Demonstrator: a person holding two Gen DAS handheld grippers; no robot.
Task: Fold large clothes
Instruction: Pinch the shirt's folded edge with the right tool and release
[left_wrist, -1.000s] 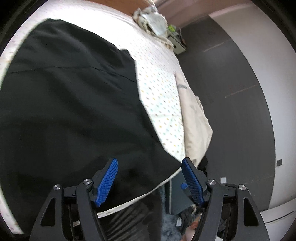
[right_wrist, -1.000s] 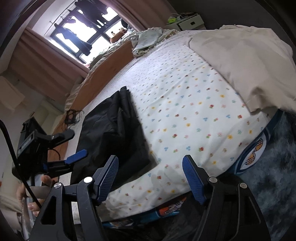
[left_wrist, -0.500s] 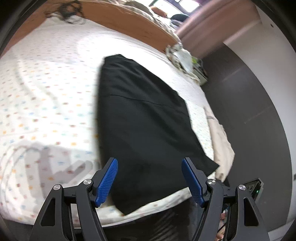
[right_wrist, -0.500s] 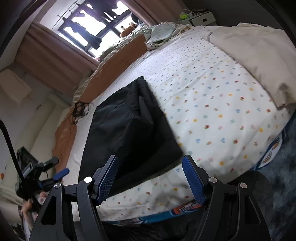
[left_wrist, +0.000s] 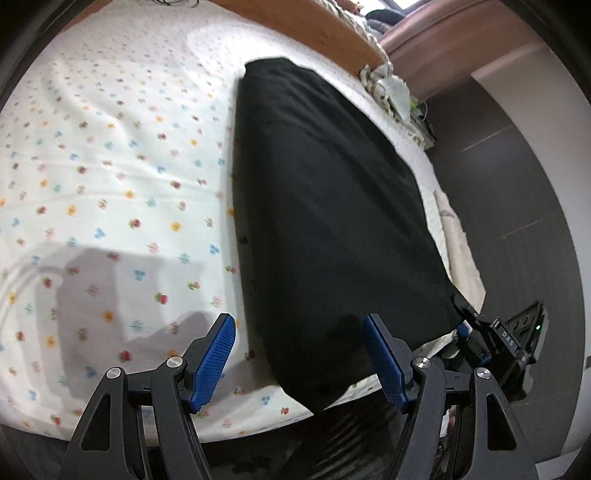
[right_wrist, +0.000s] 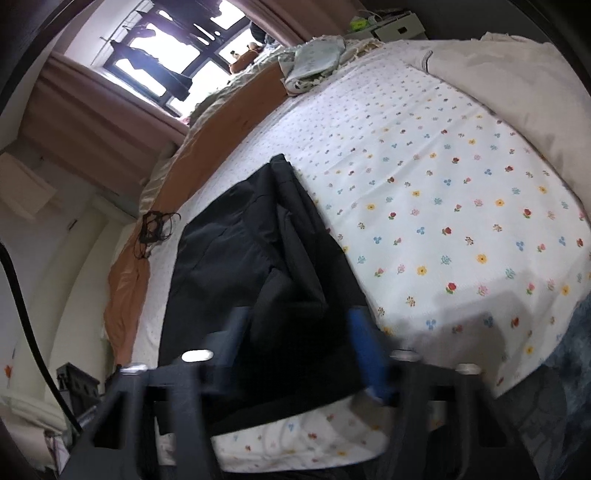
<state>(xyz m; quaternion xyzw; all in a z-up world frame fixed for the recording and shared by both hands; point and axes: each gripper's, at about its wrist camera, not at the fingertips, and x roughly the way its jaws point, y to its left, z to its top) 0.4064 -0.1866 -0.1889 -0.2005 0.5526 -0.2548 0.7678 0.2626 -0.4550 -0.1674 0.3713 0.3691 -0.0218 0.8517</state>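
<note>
A: How are the grippers seen against the black garment?

B: The left gripper (left_wrist: 299, 362) is held wide apart over the near corner of the black garment (left_wrist: 325, 206), nothing clamped. The right gripper's (right_wrist: 295, 347) jaws are closing, with the garment's near edge bunched between them.

A: And around the garment?

B: It is spread on a flower-printed sheet (right_wrist: 443, 192); a beige blanket (right_wrist: 517, 81) is piled well apart, a curtained window (right_wrist: 177, 55) beyond.
</note>
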